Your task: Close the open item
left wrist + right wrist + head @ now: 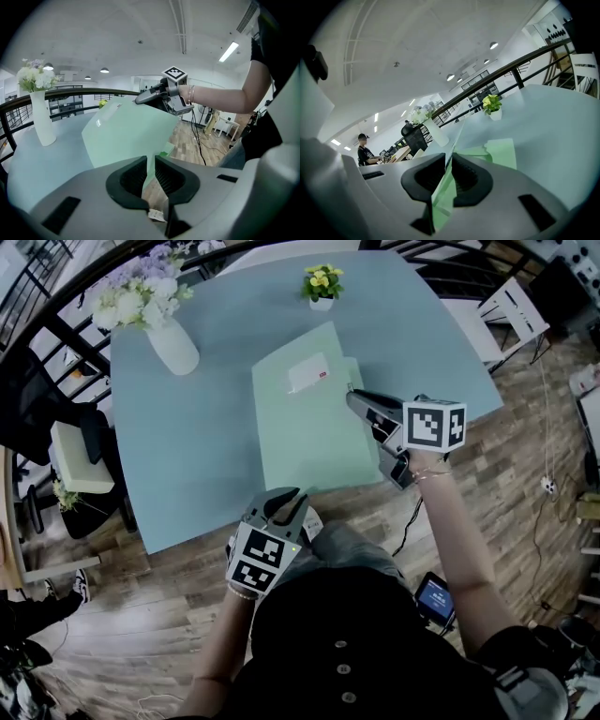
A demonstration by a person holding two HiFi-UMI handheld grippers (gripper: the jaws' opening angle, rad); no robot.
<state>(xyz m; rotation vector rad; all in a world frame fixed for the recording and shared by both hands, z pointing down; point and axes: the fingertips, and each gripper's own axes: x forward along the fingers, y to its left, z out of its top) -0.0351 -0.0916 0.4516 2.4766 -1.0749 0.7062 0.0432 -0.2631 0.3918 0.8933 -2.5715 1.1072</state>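
A pale green folder (pixel 309 432) with a white label (pixel 307 374) lies on the blue-grey table (pixel 187 456), its cover lifted a little off the inner sheets. My left gripper (pixel 286 504) is at the folder's near corner by the table's front edge. In the left gripper view its jaws (pixel 150 173) are shut on the thin cover (pixel 126 136). My right gripper (pixel 361 401) reaches in from the folder's right edge. In the right gripper view the cover runs edge-on between its jaws (pixel 450 176), which are shut on it, and the inner sheet (pixel 501 152) lies flat beyond.
A white vase of flowers (pixel 173 343) stands at the table's far left. A small pot of yellow flowers (pixel 322 285) sits at the far edge. A black chair (pixel 84 437) is left of the table and a white chair (pixel 511 315) right. Wooden floor lies below the front edge.
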